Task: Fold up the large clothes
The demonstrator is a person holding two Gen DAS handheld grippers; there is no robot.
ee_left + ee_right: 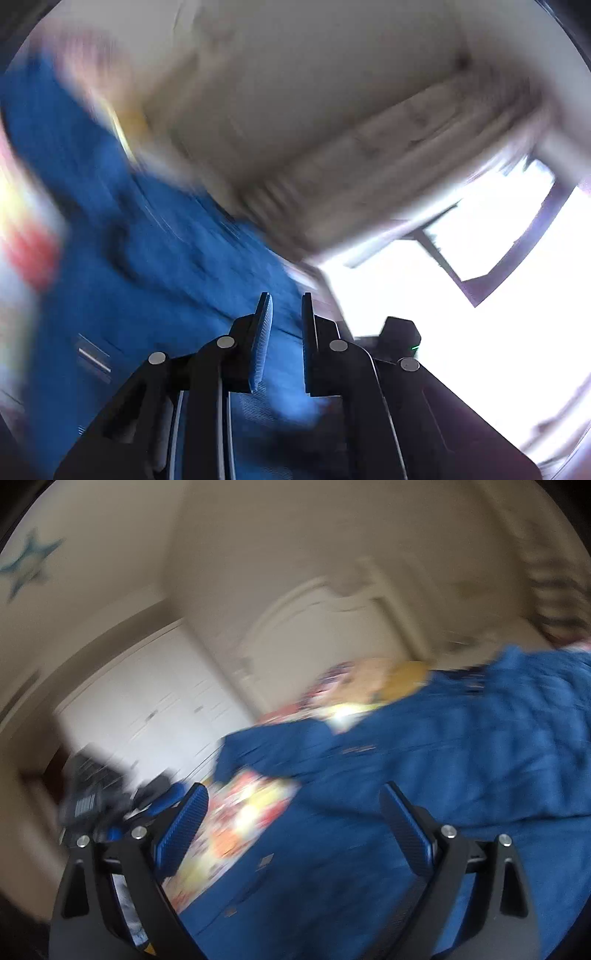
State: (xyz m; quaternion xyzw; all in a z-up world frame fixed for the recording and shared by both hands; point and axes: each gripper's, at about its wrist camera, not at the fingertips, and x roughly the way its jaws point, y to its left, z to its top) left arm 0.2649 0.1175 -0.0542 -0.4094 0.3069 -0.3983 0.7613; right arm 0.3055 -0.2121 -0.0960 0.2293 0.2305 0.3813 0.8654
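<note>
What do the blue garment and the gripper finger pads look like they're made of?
Blue garment: looks like a woven cotton or denim-type cloth, matte, with soft creases and seam lines; motion blur leaves the weave open. Finger pads: blue, apparently rubber or soft plastic, with a fine ribbed or gridded grip texture, set on matte black, probably plastic, fingers. The same ribbing shows on the left gripper's pad.

One blue garment [461, 760] lies spread across one brightly patterned bedspread [243, 819]. Beyond the garment stands one white headboard [325, 627] and, beside that, one white wardrobe [147, 701]. One blue star [26, 565] marks the wall above the wardrobe. Two grippers appear, one per view, though blur may hide smaller items.
</note>
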